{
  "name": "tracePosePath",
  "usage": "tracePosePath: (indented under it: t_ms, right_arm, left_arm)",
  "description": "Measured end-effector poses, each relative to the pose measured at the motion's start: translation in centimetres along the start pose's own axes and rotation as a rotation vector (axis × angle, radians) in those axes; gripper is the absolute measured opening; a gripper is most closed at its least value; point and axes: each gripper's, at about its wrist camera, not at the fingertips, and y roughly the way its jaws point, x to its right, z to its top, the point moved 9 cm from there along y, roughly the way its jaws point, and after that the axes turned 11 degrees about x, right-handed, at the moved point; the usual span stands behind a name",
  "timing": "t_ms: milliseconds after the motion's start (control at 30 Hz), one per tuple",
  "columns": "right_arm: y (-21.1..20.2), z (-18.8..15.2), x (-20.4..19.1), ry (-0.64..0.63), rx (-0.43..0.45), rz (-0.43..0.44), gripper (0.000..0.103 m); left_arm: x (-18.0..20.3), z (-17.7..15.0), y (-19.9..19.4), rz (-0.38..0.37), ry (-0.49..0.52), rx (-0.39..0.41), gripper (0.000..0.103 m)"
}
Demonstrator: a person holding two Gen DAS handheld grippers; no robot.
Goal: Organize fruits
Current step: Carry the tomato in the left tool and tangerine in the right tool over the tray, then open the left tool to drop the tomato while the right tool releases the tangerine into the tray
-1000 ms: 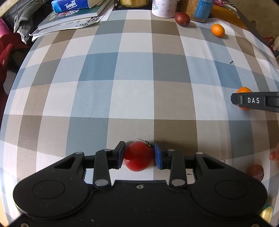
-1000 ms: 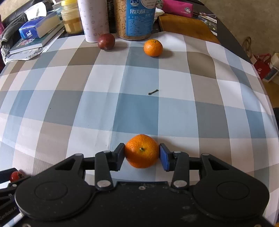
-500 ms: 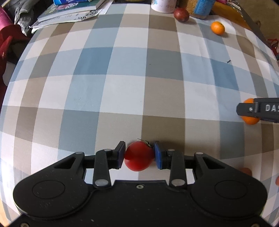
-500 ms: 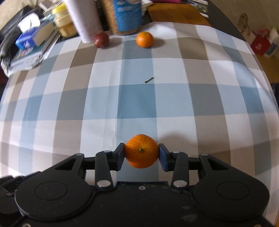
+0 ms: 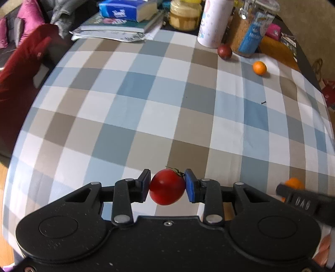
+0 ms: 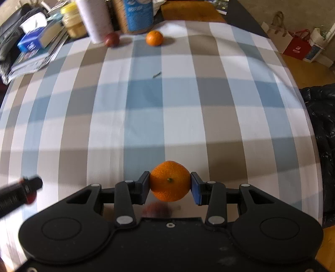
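Note:
My left gripper (image 5: pixel 167 185) is shut on a red tomato (image 5: pixel 166 188) with a green stem, held above the checked tablecloth (image 5: pixel 146 108). My right gripper (image 6: pixel 170 185) is shut on an orange tangerine (image 6: pixel 170 181), also held above the cloth. In the left wrist view the right gripper's finger (image 5: pixel 301 202) and its tangerine (image 5: pixel 294 183) show at the right edge. A second tangerine (image 5: pixel 259 67) (image 6: pixel 154 37) and a dark red round fruit (image 5: pixel 224 52) (image 6: pixel 112 39) lie at the far side of the table.
At the far edge stand a white cylinder (image 5: pixel 212 23), a jar with a blue label (image 5: pixel 251 31), a yellow jar (image 5: pixel 185 14), and books with a tissue pack (image 5: pixel 125 10). A small dark stem piece (image 6: pixel 157 74) lies on the cloth. A red chair (image 5: pixel 21 69) stands left.
Both grippers have lifted and pulled back from the cloth with their fruits still held. The right gripper now shows lower at the right edge of the left wrist view.

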Motion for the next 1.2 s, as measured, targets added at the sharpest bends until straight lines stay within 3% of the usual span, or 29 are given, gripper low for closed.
tracePosePath:
  t_ms: [433, 767, 1000, 1200]
  right_arm:
    - [-6.1, -7.8, -0.1, -0.076, -0.044, 0.064, 0.042]
    - [-5.6, -14.4, -0.6, -0.156, -0.184, 0.076, 0.042]
    - [-4.8, -15.9, -0.8, -0.191, -0.248, 0.077, 0.042]
    - [-4.6, -16.1, -0.2, -0.087, -0.300, 0.111, 0.043]
  left_arm:
    - [-1.2, -6.1, -2.9, 0.033, 0.071, -0.062, 0.044]
    - [-0.7, -11.4, -2.8, 0.024, 0.179, -0.175, 0.044]
    - [-0.4, -12.3, -3.3, 0.003, 0.209, -0.188, 0.050]
    - [-0.5, -12.7, -3.2, 0.003, 0.205, -0.194, 0.050]
